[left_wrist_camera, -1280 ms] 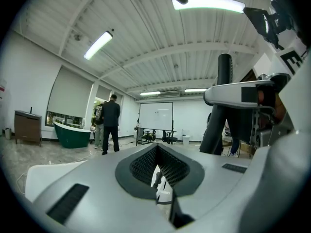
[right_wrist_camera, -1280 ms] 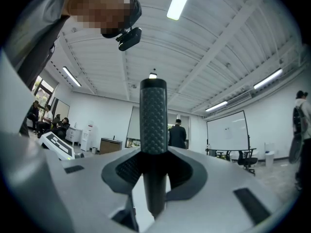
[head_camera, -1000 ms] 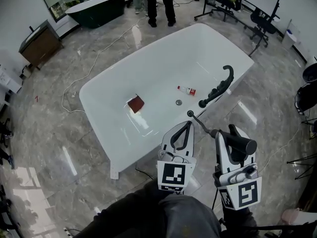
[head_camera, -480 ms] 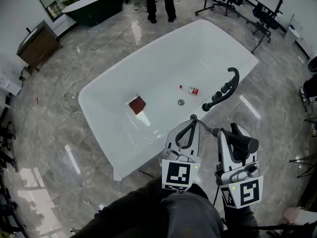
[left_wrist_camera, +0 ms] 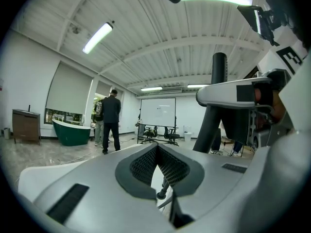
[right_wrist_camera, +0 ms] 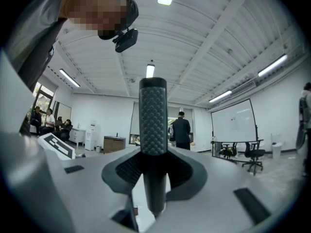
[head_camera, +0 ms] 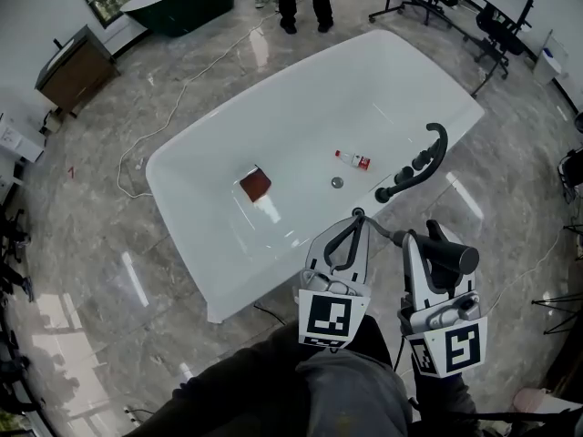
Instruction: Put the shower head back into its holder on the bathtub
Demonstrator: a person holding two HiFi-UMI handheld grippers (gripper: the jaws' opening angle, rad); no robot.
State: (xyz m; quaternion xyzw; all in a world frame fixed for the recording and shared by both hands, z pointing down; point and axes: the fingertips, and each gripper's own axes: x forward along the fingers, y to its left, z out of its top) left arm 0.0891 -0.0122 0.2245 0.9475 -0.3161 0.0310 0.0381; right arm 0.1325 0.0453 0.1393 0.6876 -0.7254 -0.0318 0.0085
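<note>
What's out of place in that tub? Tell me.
A small bottle lies on its side near the drain, and a reddish-brown block sits on the bathtub floor. The shower head is held in the right claw.

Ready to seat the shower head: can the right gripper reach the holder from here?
Probably yes, with a sidestep. The right gripper, shut on the shower head, is near the holder on the tub rim, but the shut left gripper hangs right beside the holder and may crowd it.
</note>
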